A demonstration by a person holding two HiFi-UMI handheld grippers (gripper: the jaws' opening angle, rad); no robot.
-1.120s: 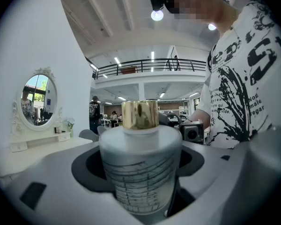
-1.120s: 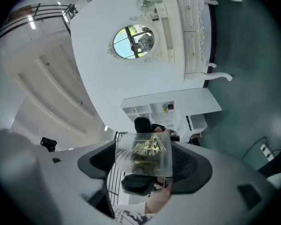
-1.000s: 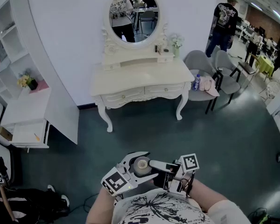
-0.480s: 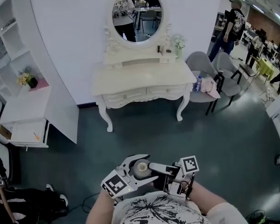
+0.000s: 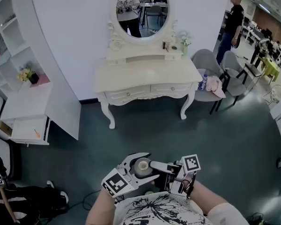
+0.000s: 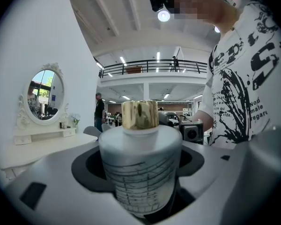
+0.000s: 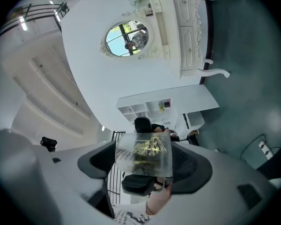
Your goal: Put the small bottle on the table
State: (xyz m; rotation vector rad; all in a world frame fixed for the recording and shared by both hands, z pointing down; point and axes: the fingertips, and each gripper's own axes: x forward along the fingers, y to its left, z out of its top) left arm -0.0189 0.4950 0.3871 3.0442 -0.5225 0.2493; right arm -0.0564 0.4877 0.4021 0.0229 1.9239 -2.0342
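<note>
Low in the head view, close to my chest, I hold both grippers. My left gripper (image 5: 144,167) is shut on a round white frosted bottle with a gold cap (image 5: 141,165). In the left gripper view that bottle (image 6: 141,165) stands upright between the jaws of the left gripper (image 6: 141,186). My right gripper (image 5: 165,176) is shut on a small clear bottle with gold print (image 7: 145,154), which fills the gap of the right gripper (image 7: 145,168) in its own view. The cream dressing table (image 5: 147,75) stands ahead against the white wall, well away from both grippers.
An oval mirror (image 5: 140,7) and small items sit at the table's back. White shelves (image 5: 18,78) stand at the left. Grey chairs (image 5: 207,65) with a water bottle and cloth are at the right. A person (image 5: 234,25) stands far right. Dark teal floor lies between me and the table.
The grippers keep their hold and place by my chest. The view has shifted a little, so the table sits slightly more to the right. The person at the back right has moved.
</note>
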